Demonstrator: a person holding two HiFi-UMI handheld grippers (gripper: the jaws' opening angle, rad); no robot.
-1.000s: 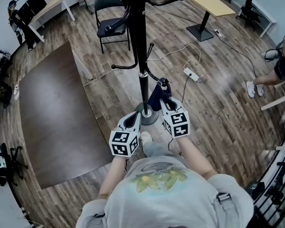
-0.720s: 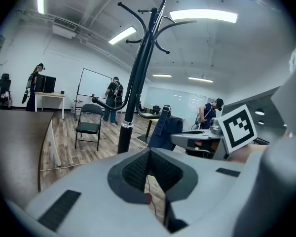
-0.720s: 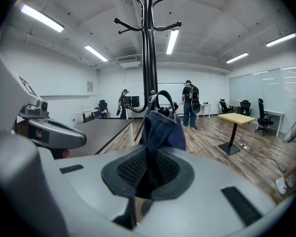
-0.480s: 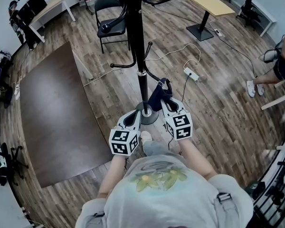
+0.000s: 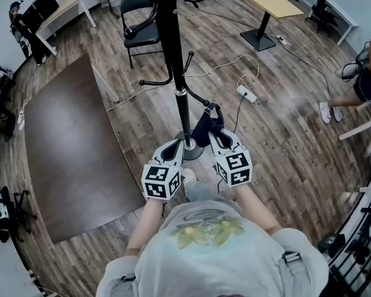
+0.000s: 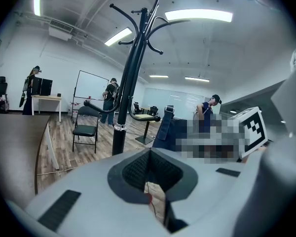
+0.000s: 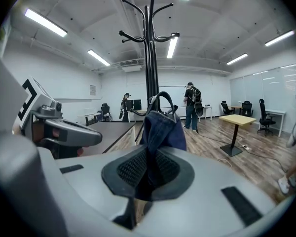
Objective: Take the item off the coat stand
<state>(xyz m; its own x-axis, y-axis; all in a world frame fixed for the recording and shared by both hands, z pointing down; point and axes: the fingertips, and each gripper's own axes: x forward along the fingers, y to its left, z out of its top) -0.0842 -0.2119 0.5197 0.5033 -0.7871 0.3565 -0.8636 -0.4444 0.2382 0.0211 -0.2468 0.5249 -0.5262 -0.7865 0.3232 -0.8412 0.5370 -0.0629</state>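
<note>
While still in the right tongs, blue bag beside coat stand.

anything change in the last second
Very little. The right gripper eased slightly back toward the person, still shut on the dark blue bag; the left gripper crept slightly forward. The bag stays close beside the coat stand.

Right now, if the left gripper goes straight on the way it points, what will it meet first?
Most likely the coat stand pole, just left of its line. The blue bag is slightly right. Depth is unclear, so it might pass between.
</note>
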